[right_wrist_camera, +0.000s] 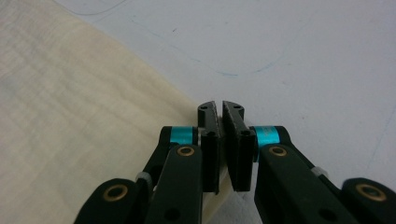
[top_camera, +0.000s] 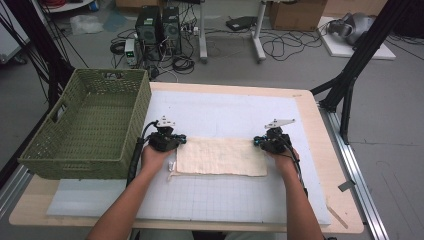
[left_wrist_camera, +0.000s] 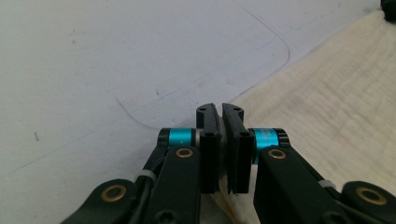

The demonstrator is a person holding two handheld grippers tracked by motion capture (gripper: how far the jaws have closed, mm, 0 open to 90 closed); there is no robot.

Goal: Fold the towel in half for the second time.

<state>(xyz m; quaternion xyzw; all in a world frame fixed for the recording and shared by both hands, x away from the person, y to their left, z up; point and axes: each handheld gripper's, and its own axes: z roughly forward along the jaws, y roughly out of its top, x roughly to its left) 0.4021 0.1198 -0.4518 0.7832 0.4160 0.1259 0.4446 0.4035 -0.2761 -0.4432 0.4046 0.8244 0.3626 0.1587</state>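
A cream cloth (top_camera: pixel 220 156) lies flat as a folded rectangle on the white gridded mat (top_camera: pixel 225 195). My left gripper (top_camera: pixel 184 139) sits at the cloth's far left corner and my right gripper (top_camera: pixel 255 142) at its far right corner. In the left gripper view the jaws of the left gripper (left_wrist_camera: pixel 220 109) are pressed together, with the cloth (left_wrist_camera: pixel 336 102) edge running in between them. In the right gripper view the right gripper (right_wrist_camera: pixel 220 108) is likewise shut, and the edge of the cloth (right_wrist_camera: pixel 70 107) passes into its jaws. A small white tag (top_camera: pixel 171 165) sticks out at the cloth's near left corner.
A green woven basket (top_camera: pixel 75 162) stands on the table's left side, close to my left hand. The wooden table edge (top_camera: pixel 345 200) runs along the right. Beyond the table, the floor holds cables, computer towers and black frame legs.
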